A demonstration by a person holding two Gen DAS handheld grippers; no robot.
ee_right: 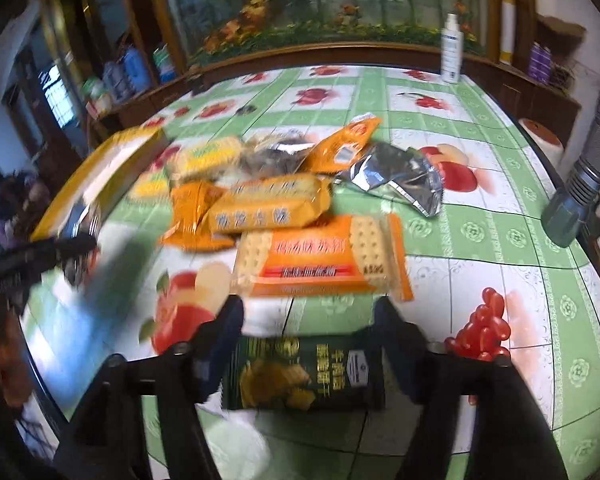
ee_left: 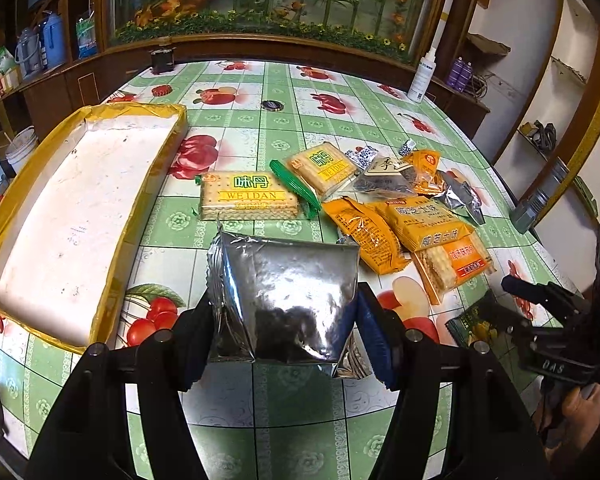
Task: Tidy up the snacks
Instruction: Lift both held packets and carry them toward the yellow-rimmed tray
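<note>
My left gripper (ee_left: pixel 284 308) is shut on a silver foil snack packet (ee_left: pixel 288 296) and holds it above the table, right of the yellow-edged white box (ee_left: pixel 72 208). My right gripper (ee_right: pixel 308 316) is shut on a dark green snack packet (ee_right: pixel 304 372); it shows at the right edge of the left wrist view (ee_left: pixel 496 312). A pile of snacks lies ahead: two WEIDAN cracker packs (ee_left: pixel 248 196), orange packs (ee_left: pixel 416 216), an orange cracker pack (ee_right: pixel 320 256) and a crumpled silver packet (ee_right: pixel 396 176).
A white spray bottle (ee_left: pixel 422 76) stands at the table's far right edge. A grey metal flashlight (ee_right: pixel 580 192) sits at the right edge. A small dark round object (ee_left: pixel 271 105) lies mid-table. Wooden shelving and a flower mural stand behind the table.
</note>
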